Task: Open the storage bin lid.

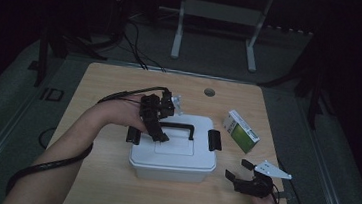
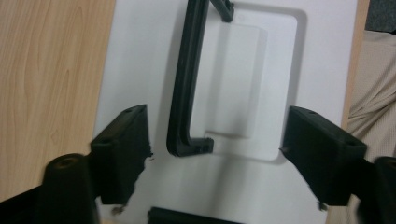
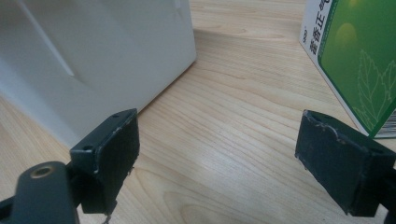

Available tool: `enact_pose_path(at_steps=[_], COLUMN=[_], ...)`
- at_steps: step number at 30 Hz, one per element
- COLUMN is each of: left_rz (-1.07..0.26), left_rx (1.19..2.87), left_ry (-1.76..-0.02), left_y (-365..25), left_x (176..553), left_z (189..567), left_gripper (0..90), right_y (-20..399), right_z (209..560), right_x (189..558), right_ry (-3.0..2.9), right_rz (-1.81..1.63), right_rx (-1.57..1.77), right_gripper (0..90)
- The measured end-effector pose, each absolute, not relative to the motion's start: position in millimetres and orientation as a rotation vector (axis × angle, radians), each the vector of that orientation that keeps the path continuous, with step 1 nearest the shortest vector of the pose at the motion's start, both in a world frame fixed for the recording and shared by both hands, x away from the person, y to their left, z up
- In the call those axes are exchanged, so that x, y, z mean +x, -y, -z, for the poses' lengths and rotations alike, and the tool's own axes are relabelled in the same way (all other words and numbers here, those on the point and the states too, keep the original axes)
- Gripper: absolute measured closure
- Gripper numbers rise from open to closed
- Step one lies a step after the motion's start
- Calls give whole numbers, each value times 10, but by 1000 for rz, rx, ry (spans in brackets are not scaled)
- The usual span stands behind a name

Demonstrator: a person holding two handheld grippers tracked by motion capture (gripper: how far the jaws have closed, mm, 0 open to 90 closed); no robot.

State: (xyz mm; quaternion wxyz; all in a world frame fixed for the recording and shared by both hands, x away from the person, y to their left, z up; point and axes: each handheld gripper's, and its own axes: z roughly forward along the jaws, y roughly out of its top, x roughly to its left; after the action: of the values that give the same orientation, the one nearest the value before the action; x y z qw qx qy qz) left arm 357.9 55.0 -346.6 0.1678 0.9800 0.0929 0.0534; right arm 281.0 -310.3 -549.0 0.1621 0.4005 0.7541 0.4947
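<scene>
Left gripper (image 2: 215, 154), jaws wide, hovers over storage box (image 1: 174, 154) carry handle (image 2: 187, 84); next: lower and clamp it.

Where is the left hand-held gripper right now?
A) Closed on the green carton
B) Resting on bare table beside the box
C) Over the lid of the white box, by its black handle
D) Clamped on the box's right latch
C: the left hand-held gripper hangs over the white box, jaws open, with the black handle lying flat between them, untouched.
</scene>
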Motion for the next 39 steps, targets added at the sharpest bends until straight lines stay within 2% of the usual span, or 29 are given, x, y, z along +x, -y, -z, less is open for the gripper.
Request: enact_pose_path(at_steps=[4,9,12,21,33,38,39], left_rz=[-165,-146,-134,-99,-91,-69,-59], left_rx=[2809,2840,2857,2911,3000,3029,3035], left_ry=[-258,-235,-227,-227,-178,-145,-144], left_y=[-464,-340,-287,-152,26,54,56], left_x=[3640,3720,3724,3820,3842,3827,3825], left_z=[3467,3468,3483,3536,3550,3560,3563], left_gripper=[248,398,451,534,755,767,800], right_y=[3100,3098,3097,3115,3123,3125,3126], right_z=[5493,5497,5497,5499,5498,5495,5496], right_x=[2812,2819,2817,2811,2811,2811,2810], right_ry=[-2156,-2156,-2157,-2146,-2151,-2152,-2151], right_rz=[-1410,-1423,-1422,-1437,-1438,-1440,-1440], right_rx=[1140,1142,1139,1148,1144,1144,1144], right_gripper=[134,134,134,134,135,135,134])
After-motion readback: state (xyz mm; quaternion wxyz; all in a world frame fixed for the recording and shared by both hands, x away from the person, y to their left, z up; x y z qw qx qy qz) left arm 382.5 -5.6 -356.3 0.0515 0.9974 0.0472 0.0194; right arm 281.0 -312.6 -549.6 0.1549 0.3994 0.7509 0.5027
